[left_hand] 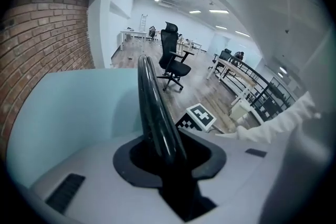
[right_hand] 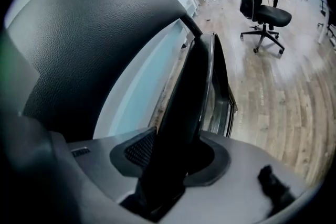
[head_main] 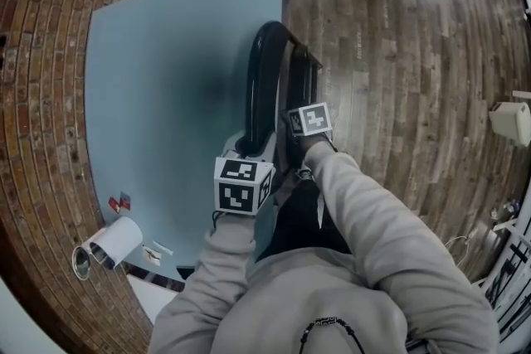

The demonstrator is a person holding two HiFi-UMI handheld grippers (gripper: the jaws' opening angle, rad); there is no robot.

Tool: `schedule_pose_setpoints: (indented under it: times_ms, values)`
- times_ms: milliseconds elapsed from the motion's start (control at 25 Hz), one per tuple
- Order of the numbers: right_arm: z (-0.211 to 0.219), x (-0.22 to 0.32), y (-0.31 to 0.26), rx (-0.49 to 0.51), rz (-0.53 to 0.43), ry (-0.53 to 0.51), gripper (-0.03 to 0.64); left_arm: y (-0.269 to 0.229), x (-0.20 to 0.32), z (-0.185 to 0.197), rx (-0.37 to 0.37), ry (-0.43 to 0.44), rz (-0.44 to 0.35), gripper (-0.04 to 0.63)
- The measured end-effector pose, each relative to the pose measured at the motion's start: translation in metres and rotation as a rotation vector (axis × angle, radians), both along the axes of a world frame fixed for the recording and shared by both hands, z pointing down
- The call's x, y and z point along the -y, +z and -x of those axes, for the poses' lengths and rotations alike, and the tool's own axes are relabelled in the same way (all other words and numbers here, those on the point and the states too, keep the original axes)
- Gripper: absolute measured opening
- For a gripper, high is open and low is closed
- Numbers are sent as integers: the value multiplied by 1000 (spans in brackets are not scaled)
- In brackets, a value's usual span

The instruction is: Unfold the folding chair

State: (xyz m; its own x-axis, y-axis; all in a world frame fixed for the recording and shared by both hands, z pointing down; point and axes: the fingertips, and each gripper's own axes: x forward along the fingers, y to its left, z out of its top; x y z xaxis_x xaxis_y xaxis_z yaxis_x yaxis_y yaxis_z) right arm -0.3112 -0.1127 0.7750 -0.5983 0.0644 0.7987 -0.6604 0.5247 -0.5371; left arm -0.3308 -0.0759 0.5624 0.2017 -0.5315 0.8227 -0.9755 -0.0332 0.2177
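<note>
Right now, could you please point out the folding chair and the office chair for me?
folding chair (head_main: 257, 83): head view, curved top tube.
office chair (right_hand: 269, 17): right gripper view, seat.

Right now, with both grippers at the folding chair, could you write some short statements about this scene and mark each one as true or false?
1. The folding chair is folded flat, not yet opened. True.
2. The left gripper is closed on a black tube of the chair's frame. True.
3. The right gripper is empty and away from the chair. False: its jaws hold a black edge of the chair.
4. The office chair stands on a blue carpet. False: it stands on a wooden floor.
5. A brick wall shows at the left of the left gripper view. True.
</note>
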Motion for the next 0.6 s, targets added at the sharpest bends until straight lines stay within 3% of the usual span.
schedule_pose_setpoints:
  times_ms: [160, 320, 600]
  values:
    - [-20, -1, 4, -30, 32, 18, 158, -4, 1, -12, -27, -36, -14, 110]
    - [-39, 8, 3, -13, 59, 18, 153, -6, 6, -16, -61, -126, -40, 86]
    - [-88, 19, -2, 41, 91, 14, 153, -12, 14, -52, -84, -132, -41, 86]
